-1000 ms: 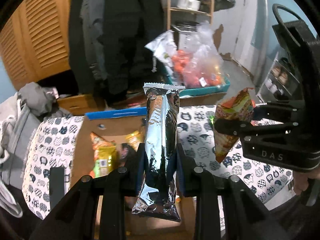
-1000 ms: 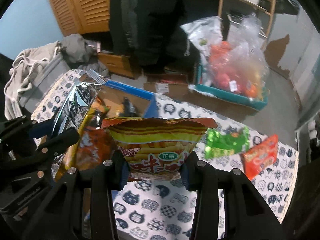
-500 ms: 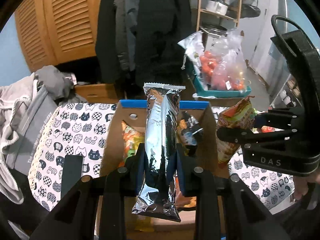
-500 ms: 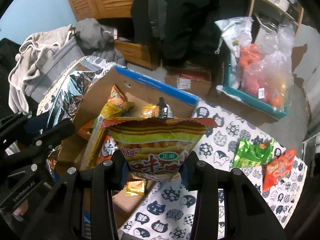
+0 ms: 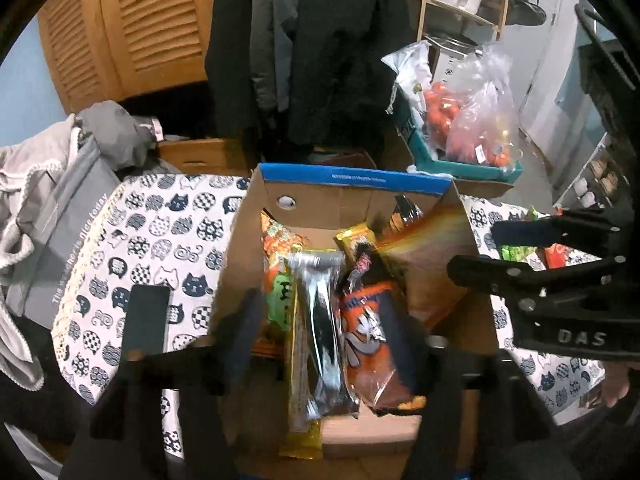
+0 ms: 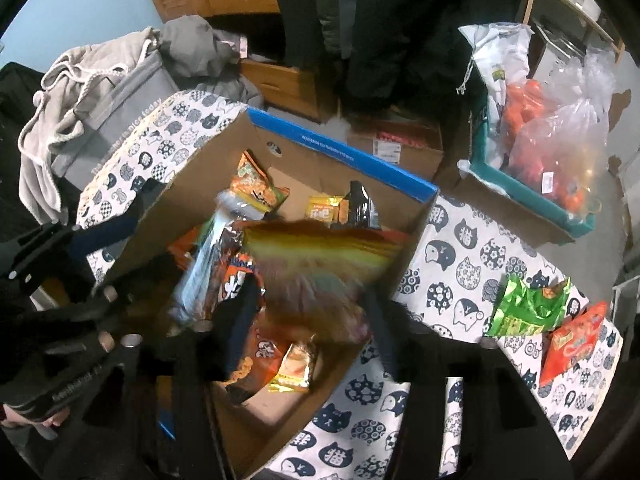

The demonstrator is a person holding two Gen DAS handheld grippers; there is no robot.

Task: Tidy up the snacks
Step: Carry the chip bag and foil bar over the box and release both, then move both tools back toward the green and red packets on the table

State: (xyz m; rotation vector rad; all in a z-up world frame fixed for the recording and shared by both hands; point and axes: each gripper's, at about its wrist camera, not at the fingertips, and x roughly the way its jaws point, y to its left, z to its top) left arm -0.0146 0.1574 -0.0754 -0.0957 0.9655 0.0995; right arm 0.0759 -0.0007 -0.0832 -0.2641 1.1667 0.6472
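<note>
Opening over the crowded cardboard box, both grippers' fingers free a silver packet and a blurred striped bag.

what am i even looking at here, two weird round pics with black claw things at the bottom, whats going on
No robot here: a person holds a two-finger gripper in each hand, each carrying a wide-angle camera that looks along its fingers, hence the round pictures. One picture is from the left gripper, the other from the right gripper. Both hover over a cardboard box of snacks on a cat-print tablecloth. Both sets of fingers are opening: a silver packet lies loose between the left ones, and a blurred yellow-orange bag appears to be dropping from the right ones. A green packet and a red packet wait on the cloth.
</note>
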